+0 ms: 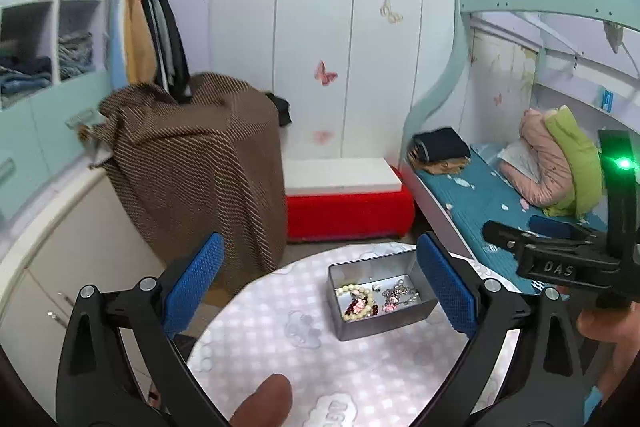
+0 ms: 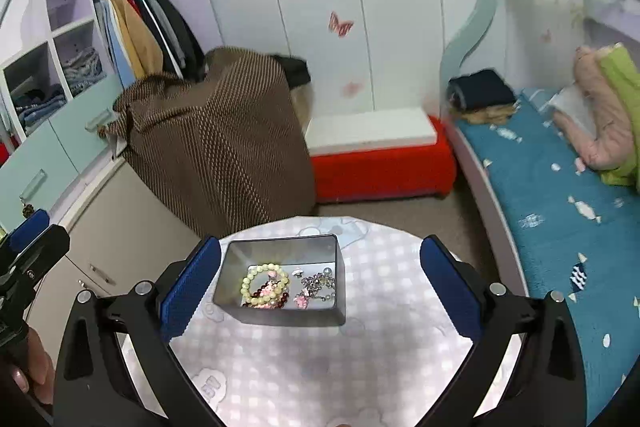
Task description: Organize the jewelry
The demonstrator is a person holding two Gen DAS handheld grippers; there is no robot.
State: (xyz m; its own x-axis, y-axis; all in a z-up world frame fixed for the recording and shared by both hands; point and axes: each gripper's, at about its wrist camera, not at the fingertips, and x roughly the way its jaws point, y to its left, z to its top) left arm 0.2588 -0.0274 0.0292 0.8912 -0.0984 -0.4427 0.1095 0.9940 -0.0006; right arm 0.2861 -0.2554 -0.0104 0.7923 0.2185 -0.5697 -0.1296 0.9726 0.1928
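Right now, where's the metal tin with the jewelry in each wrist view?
Left wrist: the tin sits lower centre-right on the round table, just inside the right finger of the left gripper.
Right wrist: the tin sits lower centre-left, by the left finger of the right gripper.
Shared landmark: the red box beyond the table.

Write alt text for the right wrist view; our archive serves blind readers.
An open right claw hovers over a grey tin holding beaded bracelets and a silver chain, on a round checked table in a bedroom.
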